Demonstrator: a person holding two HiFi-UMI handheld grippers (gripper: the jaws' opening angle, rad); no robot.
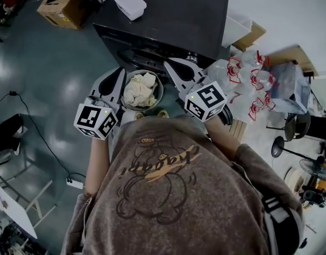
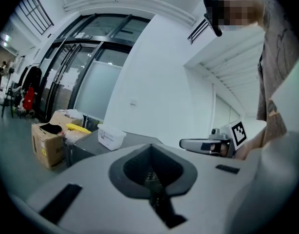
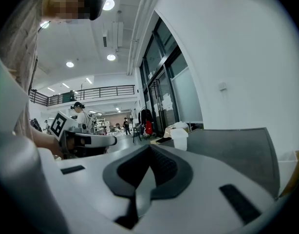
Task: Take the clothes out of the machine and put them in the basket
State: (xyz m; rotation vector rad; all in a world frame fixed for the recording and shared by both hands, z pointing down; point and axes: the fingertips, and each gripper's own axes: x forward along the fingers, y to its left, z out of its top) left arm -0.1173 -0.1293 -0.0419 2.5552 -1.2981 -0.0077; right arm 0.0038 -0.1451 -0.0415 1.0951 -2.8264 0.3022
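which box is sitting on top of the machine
The white plastic box, resting on the dark machine; the two cardboard boxes stand beside the machine instead.

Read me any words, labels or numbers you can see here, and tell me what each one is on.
Shirt: a cursive word across a cartoon drawing, seen upside down, not clearly readable.
White box on the machine: faint print on its side, too small to read.
Plastic bags: red print, too blurred to read.
Marker cubes: square codes only, no letters or numbers.
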